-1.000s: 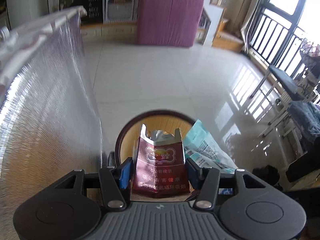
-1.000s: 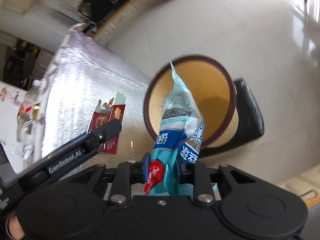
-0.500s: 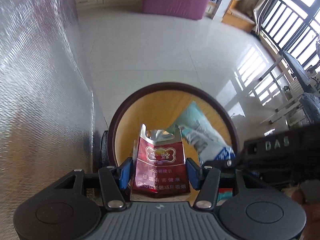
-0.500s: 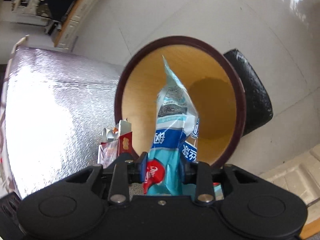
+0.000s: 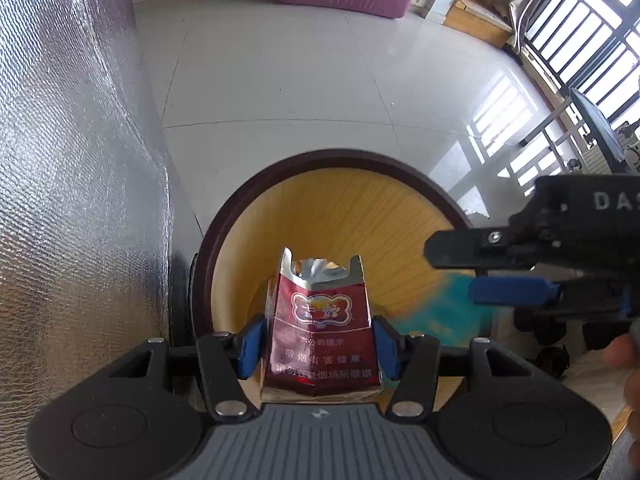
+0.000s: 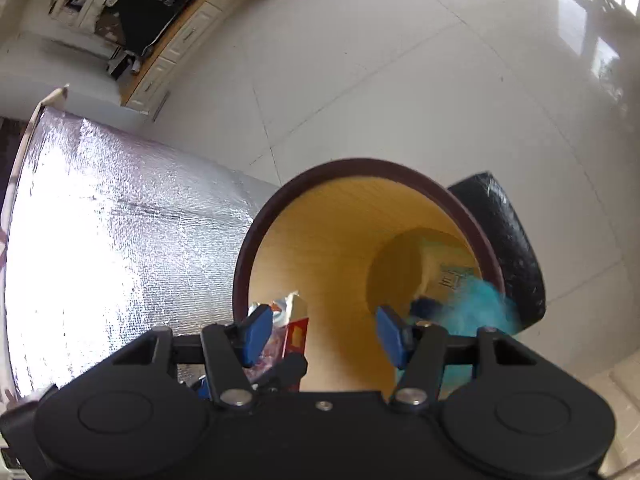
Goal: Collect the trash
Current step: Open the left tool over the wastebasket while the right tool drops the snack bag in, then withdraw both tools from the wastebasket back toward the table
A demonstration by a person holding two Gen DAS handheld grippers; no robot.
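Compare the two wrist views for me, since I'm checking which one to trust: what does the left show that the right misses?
Only the left wrist view shows the red cigarette pack's printed front, clamped in the left gripper, and the balcony railing. Only the right wrist view shows the bin's bottom and the right gripper's jaws, which have just been opening, with nothing between them. Both show the round wood-lined bin and the blurred teal wrapper.

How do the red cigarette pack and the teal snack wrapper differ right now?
The red cigarette pack is sharp and upright, clamped in the left gripper; the teal snack wrapper is a blur, free of the right gripper, whose jaws have just been opening and now hold nothing. The pack is stiff, the wrapper limp. Both are over the wooden bin.
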